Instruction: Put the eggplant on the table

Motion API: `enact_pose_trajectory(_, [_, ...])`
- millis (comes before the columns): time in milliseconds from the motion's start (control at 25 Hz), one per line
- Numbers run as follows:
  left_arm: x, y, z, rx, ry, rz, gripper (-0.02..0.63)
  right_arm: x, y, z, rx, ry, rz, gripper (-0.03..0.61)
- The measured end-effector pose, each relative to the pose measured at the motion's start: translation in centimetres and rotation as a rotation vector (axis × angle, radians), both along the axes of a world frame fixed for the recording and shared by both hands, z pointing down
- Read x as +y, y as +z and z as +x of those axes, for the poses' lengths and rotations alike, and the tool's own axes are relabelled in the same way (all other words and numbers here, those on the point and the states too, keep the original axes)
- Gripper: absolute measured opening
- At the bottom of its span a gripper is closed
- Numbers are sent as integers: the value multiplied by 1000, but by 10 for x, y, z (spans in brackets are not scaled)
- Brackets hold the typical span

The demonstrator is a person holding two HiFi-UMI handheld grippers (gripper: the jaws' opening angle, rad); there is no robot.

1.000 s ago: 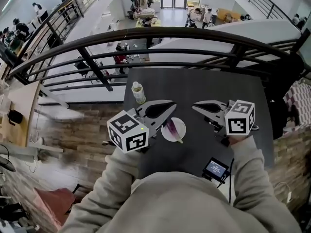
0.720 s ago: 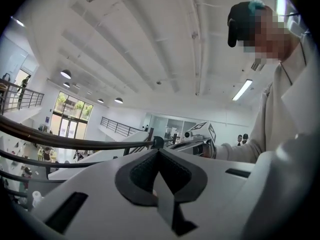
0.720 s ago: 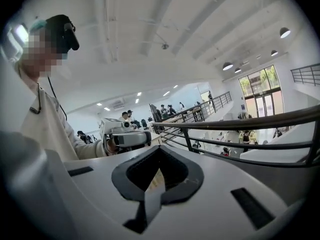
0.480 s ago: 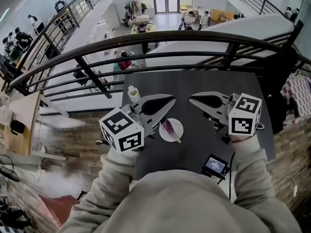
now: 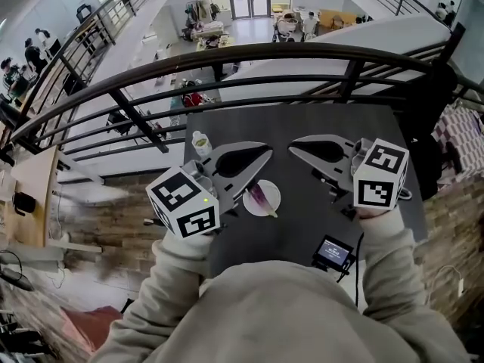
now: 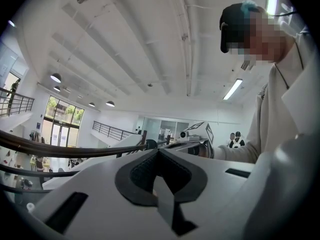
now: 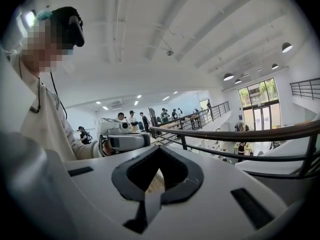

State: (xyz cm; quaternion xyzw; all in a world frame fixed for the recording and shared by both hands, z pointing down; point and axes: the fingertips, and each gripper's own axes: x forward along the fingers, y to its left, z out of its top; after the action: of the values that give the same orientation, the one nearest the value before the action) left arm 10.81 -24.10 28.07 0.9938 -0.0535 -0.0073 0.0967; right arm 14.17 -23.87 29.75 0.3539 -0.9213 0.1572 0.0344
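Observation:
A purple eggplant [image 5: 259,197] lies on a small white plate [image 5: 273,190] near the middle of the dark table [image 5: 302,123]. My left gripper [image 5: 266,151] hovers above the plate's left side, shut and holding nothing. My right gripper [image 5: 292,144] hovers to the plate's right, also shut and holding nothing. The two tips point toward each other above the table. In the left gripper view my jaws [image 6: 159,150] meet, with the other gripper beyond them. The right gripper view shows its jaws [image 7: 159,147] pressed together. Neither gripper view shows the eggplant.
A small clear bottle [image 5: 200,143] stands near the table's back left corner. A small device with a lit screen [image 5: 333,252] sits at the front right edge. A black curved railing [image 5: 249,57] runs behind the table, with a drop to a lower floor beyond it.
Both grippers have risen a little above the table and their marker cubes have spread slightly apart. The eggplant stays on the plate.

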Motion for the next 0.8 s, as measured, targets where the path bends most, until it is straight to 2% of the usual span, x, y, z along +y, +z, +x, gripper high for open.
enact_pose_trajectory(800, [2, 9, 2, -16, -1, -16, 5, 0, 8, 1, -7, -12, -27, 14])
